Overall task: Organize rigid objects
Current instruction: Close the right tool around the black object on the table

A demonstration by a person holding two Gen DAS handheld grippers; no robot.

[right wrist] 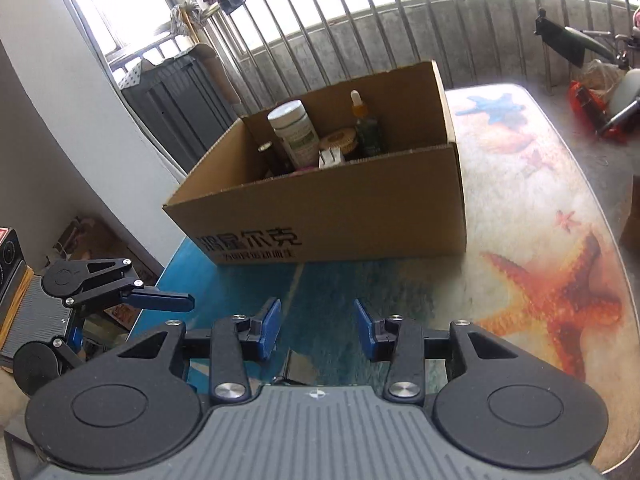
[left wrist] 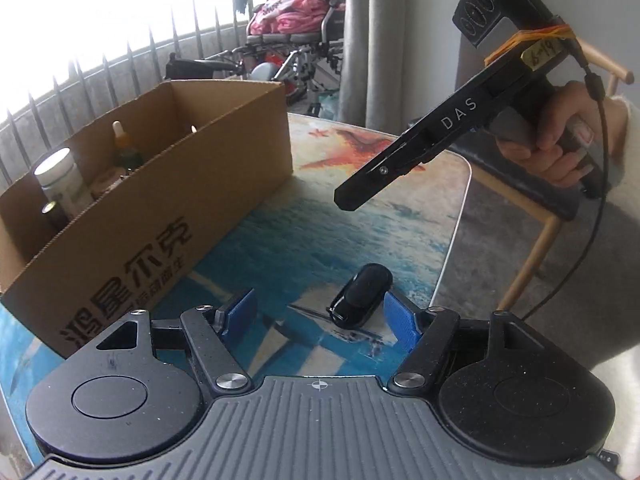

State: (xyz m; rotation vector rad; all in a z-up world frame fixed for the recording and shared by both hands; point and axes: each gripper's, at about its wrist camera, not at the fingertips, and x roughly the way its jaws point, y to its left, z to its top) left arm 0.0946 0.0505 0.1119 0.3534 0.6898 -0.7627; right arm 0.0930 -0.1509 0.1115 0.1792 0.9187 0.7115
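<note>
A small glossy black oval object (left wrist: 360, 295) lies on the sea-print table top, just inside my left gripper's (left wrist: 322, 312) right pad. My left gripper is open and low over the table; it also shows in the right wrist view (right wrist: 160, 300) at the left edge. My right gripper (right wrist: 316, 330) is open and empty, above the table facing the cardboard box (right wrist: 340, 216); from the left wrist view it hangs above right (left wrist: 352, 196). The box holds a white jar (right wrist: 294, 132), a dropper bottle (right wrist: 366, 128), a dark bottle (right wrist: 272, 158) and a round tin (right wrist: 340, 140).
The box (left wrist: 132, 216) stands at the table's far left side. A wooden chair (left wrist: 532, 192) stands beyond the table's rounded right edge. A wheelchair with pink cloth (left wrist: 296, 20) and a metal railing (right wrist: 360, 40) are behind. A starfish print (right wrist: 560, 296) covers the table's right part.
</note>
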